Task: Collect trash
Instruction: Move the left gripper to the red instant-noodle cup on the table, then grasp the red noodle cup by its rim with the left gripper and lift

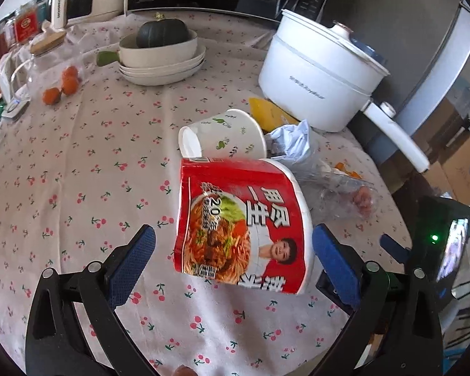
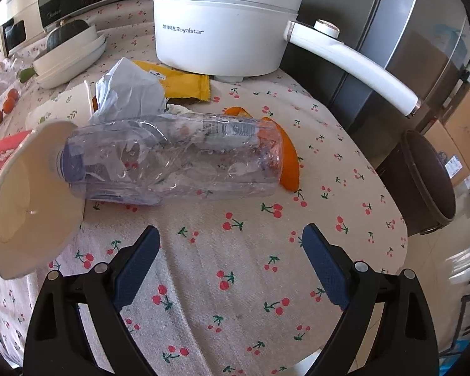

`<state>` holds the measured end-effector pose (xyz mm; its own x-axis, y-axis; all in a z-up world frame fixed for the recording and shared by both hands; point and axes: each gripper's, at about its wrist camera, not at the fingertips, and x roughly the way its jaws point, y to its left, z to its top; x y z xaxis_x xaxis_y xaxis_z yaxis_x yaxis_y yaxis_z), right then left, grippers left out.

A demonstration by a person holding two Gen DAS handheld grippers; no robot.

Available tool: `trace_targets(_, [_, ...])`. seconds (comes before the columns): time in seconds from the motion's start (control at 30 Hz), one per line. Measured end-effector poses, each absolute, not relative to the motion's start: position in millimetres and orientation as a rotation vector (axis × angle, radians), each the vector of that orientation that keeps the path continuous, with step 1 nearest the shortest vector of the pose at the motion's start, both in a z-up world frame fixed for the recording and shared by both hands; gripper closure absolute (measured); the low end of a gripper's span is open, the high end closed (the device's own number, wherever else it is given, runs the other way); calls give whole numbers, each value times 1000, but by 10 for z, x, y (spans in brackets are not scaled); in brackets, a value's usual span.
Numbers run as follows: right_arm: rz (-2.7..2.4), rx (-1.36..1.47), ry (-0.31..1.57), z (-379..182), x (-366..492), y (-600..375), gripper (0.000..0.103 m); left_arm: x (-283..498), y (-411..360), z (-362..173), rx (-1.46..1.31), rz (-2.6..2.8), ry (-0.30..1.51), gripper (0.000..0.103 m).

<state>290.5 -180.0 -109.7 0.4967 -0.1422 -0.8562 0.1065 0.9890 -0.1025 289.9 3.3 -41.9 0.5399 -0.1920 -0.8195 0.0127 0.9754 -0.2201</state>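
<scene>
Noodle cup [image 1: 244, 225], red and on its side, lies between the wide-spread fingers of the left gripper [image 1: 234, 244], nothing clamped. Ahead of the right gripper [image 2: 231, 244], equally wide and empty, a crushed plastic bottle [image 2: 178, 163] rests on the cherry-print tablecloth [image 2: 235, 282]

White electric pot [image 2: 225, 28]: "Royalstar" on its side, w/ Chinese characters before it, too small to read. Red noodle cup [image 1: 241, 225]: big white Chinese characters "用尽一生", plus "20" over the noodle photo. Clear bottle [image 2: 178, 156]: label print too small to read.
</scene>
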Motion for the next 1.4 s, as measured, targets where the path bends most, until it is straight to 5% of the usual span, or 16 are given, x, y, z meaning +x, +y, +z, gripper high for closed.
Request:
trace_targets(0.4, [-155,-18,1062,-1140,2912,-1881,13,2922,-95,-436,-138,-20,1018,6])
trace_targets(0.67, [-146,-14,1067,-1154,2898,-1874,13,2986,558,-507,-152,137,1025,6])
trace_targets(1.03, [-122,-22,1071,-1161,2893,-1779,13,2971,1222,-500,-564,-37,1108,7])
trace_targets(1.4, [-116,1,1074,-1136,2858,-1870,13,2895,371,-309,-174,-4,1062,7])
